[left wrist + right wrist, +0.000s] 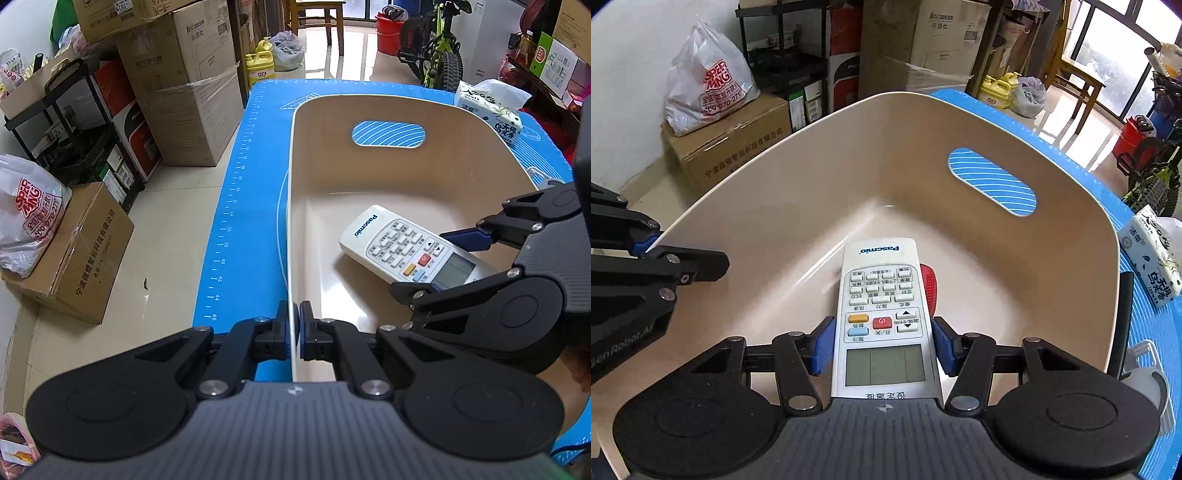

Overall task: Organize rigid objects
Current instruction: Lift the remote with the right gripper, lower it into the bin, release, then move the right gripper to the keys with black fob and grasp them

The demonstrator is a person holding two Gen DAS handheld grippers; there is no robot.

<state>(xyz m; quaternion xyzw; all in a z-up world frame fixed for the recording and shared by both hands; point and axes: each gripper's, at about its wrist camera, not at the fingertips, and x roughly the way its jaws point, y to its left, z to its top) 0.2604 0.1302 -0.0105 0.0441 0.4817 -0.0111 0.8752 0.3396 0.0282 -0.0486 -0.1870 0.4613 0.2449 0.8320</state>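
The right gripper (882,345) clamped a white "Pascmio" remote control (884,317) by its sides, inside the cream plastic basket (798,206). The left gripper (294,325) pinched the basket's rim. A red object (929,290) lay beneath the remote.

A lived-in home: stacked cardboard boxes (177,74), child's bike (436,48), wooden chair (317,18)

We see table covered with blue mat (236,206), ruler marks along its left edge. On mat stands beige basin (406,110) with oval handle hole. Tissue pack (491,110) lies on mat just beside basin far right corner. Beside table, we see tiled floor (166,236) carrying cardboard boxes (77,254).
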